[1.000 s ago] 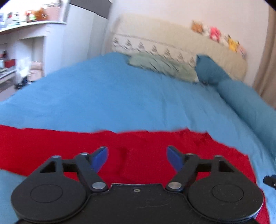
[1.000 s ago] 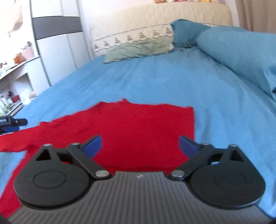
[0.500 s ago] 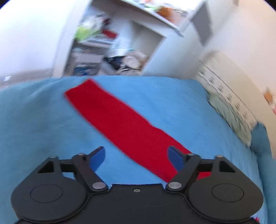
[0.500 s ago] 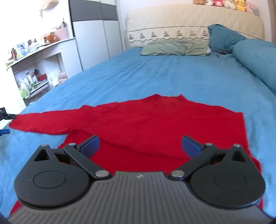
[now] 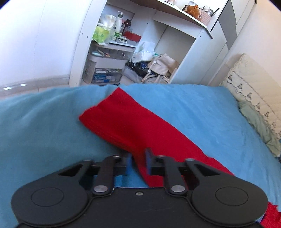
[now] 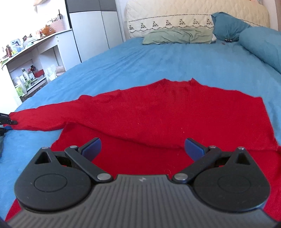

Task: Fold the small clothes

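Note:
A red long-sleeved sweater (image 6: 175,115) lies flat on the blue bed sheet (image 6: 158,59), its left sleeve (image 6: 52,115) stretched out to the left. In the left wrist view the sleeve (image 5: 133,122) runs diagonally and my left gripper (image 5: 138,162) is shut on its lower edge. The left gripper's tip also shows at the sleeve cuff in the right wrist view (image 6: 7,121). My right gripper (image 6: 142,148) is open and empty, just above the sweater's lower body.
A green pillow (image 6: 177,36), blue pillows (image 6: 228,26) and a cream headboard (image 6: 193,15) lie at the bed's far end. White shelves (image 5: 140,43) with bottles and bags stand beyond the bed's left edge.
My left gripper swung left from the sweater's body to the sleeve and closed on it. My right gripper drew back a little and stayed open.

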Tool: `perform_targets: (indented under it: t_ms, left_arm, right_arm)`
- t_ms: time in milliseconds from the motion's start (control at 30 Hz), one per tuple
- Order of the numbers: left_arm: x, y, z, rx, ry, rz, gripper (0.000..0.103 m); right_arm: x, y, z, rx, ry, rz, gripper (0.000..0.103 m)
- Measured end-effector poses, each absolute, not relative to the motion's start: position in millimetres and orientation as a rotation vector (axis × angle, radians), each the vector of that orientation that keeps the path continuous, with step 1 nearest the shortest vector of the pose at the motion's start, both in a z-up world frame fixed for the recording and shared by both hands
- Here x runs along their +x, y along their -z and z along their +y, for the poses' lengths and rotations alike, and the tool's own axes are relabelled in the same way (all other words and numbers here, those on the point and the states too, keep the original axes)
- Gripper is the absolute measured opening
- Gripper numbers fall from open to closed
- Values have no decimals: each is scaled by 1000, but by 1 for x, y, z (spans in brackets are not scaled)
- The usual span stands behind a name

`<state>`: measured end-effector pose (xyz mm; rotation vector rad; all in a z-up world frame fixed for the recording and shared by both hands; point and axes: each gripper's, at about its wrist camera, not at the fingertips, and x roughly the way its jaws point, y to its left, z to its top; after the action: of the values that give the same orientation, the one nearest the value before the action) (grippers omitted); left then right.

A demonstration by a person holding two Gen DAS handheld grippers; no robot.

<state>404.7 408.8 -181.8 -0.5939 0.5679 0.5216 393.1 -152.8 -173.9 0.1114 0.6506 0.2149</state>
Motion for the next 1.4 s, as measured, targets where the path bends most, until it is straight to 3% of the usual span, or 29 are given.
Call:
perform_targets:
  t_ms: [267,467,567,700,833,1067,1100,1133,1200,1300,1333,1400]
  left_arm:
    - [416,128,361,-536,-423,453,6]
    - [444,50,232,-385,-124,379,6]
    - [463,39,153,-365,50,400,6]
    - [485,59,50,-350,225,499,6]
    - [496,118,-29,-324,311,659,6]
    - [488,190,-77,-186,335,792,8]
    - [485,190,-77,-187,339,783,18]
    - [483,189,-73,-193,346,780,40]
    - [473,178,-66,-205,358,764,70]
    - [445,153,-49,-147,307,708,83]
    - [434,146,-38,-127,268,688,94]
    - [417,136,-15,-93,200,644,100]
  right_arm:
    - [391,169,-170,127,-195,629,103]
    - [381,147,-202,144,-160,586,103]
    - [375,138,-221,152,-133,571,103]
    - [367,131,-249,156,-88,563,103]
    - [360,133,-279,155,-46,575,103]
    - [356,147,-306,145,-29,604,103]
    - [358,148,-307,146,-30,604,103]
    - [358,148,-307,147,-33,601,103]
    - [359,145,-306,144,-39,591,103]
    - [366,131,-298,136,-81,577,103]
    - [369,126,-292,125,-108,573,103]
    - [378,118,-275,76,-153,577,103]
